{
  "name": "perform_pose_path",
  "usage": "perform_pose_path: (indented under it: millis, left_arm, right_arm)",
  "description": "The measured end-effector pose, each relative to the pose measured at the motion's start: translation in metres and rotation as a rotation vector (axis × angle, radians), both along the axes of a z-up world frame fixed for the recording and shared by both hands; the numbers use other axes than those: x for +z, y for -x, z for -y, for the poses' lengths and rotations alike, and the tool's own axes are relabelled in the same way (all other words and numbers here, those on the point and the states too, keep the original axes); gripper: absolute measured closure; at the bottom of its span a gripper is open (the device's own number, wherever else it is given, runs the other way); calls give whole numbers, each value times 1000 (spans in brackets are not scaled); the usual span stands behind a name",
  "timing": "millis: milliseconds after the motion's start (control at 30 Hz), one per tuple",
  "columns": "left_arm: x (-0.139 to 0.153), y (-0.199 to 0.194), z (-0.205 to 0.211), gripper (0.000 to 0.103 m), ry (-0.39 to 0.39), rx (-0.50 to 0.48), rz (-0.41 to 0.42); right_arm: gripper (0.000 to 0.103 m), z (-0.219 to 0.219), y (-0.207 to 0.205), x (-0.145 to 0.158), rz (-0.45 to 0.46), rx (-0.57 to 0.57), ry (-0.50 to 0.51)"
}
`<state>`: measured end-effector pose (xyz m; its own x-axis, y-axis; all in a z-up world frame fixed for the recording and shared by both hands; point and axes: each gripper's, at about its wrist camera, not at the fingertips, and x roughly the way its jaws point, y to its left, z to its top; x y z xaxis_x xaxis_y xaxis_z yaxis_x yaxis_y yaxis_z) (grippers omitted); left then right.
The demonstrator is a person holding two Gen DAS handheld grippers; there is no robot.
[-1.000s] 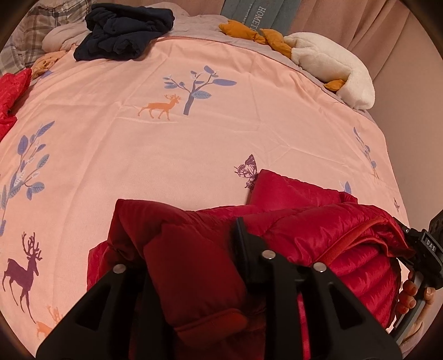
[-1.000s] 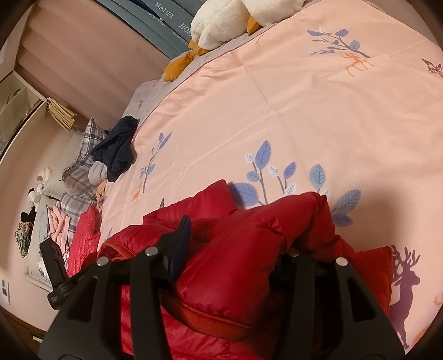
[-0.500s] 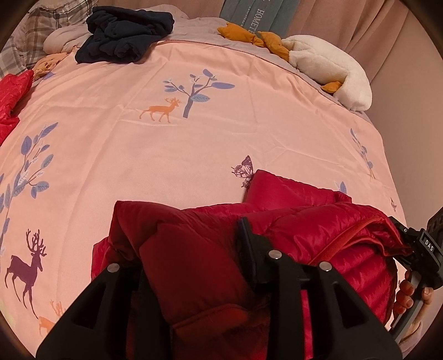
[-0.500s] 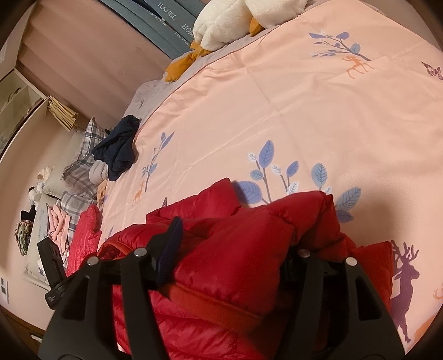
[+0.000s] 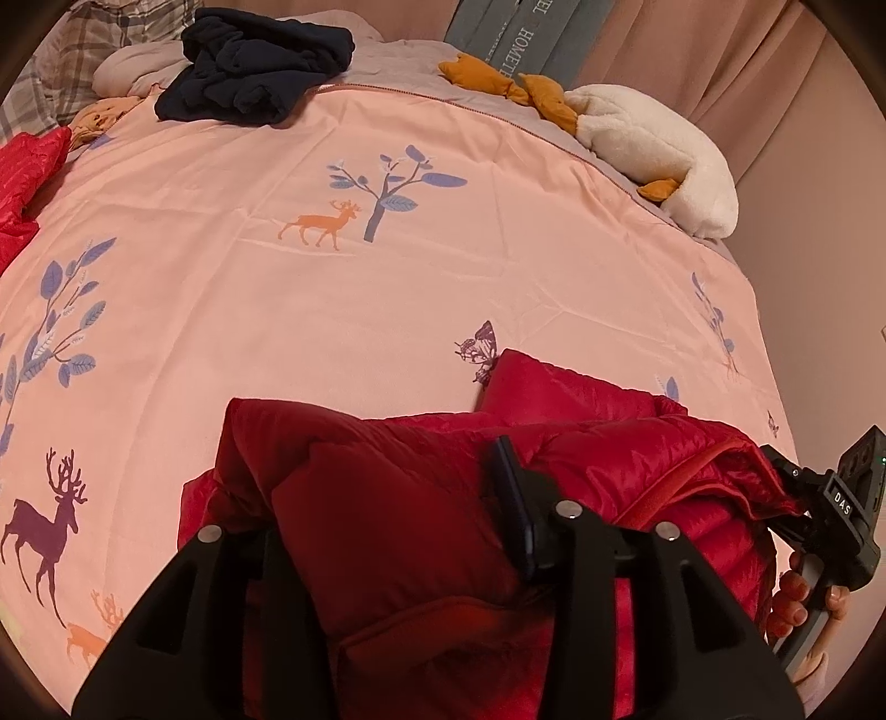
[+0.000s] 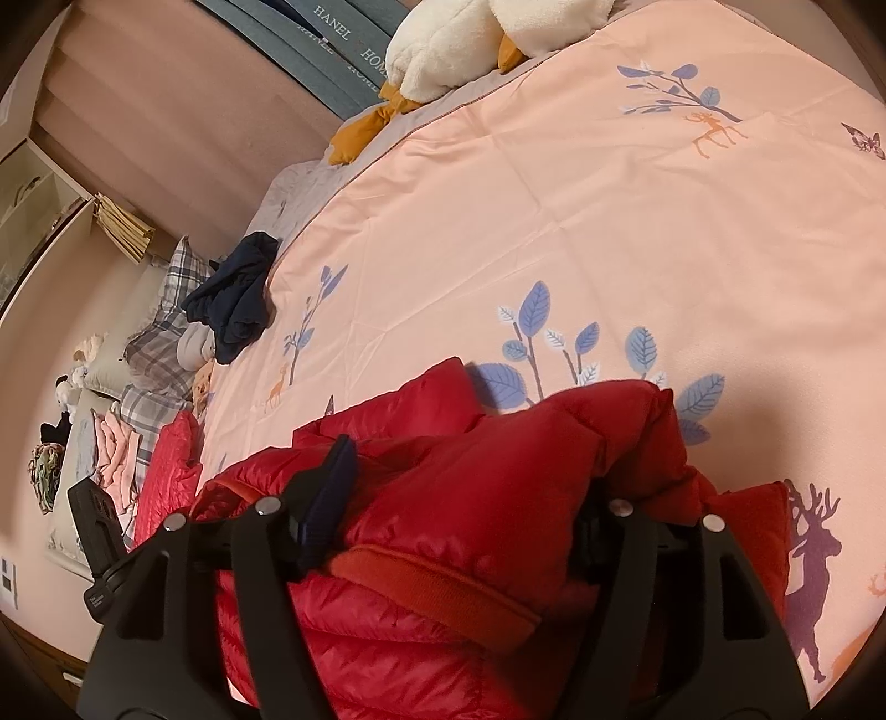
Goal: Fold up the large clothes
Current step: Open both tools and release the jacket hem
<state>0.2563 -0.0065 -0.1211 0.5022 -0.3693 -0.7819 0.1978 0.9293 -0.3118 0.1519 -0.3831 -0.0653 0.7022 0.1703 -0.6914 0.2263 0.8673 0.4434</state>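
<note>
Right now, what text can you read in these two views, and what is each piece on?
"HOMETE", cut off by an orange cushion: blue-grey headboard panel.
"HANEL" and "HOME", cut off by a plush toy: same panels.
"DAS": right hand-held gripper.
White label on the left hand-held gripper: too small to read.

Pink curtains [image 5: 747, 66] hang behind a pink-quilted bed [image 5: 387, 288].
</note>
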Motion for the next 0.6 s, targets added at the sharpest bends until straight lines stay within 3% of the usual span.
perform_pose_path:
  millis: [367, 600]
  left_arm:
    - [5, 1, -5, 45, 53, 20, 7]
    - [11, 4, -10, 22, 101, 37, 38]
  right_arm:
    - [26, 7, 2, 6, 30, -17, -35]
    - [21, 20, 4, 11, 67, -62, -72]
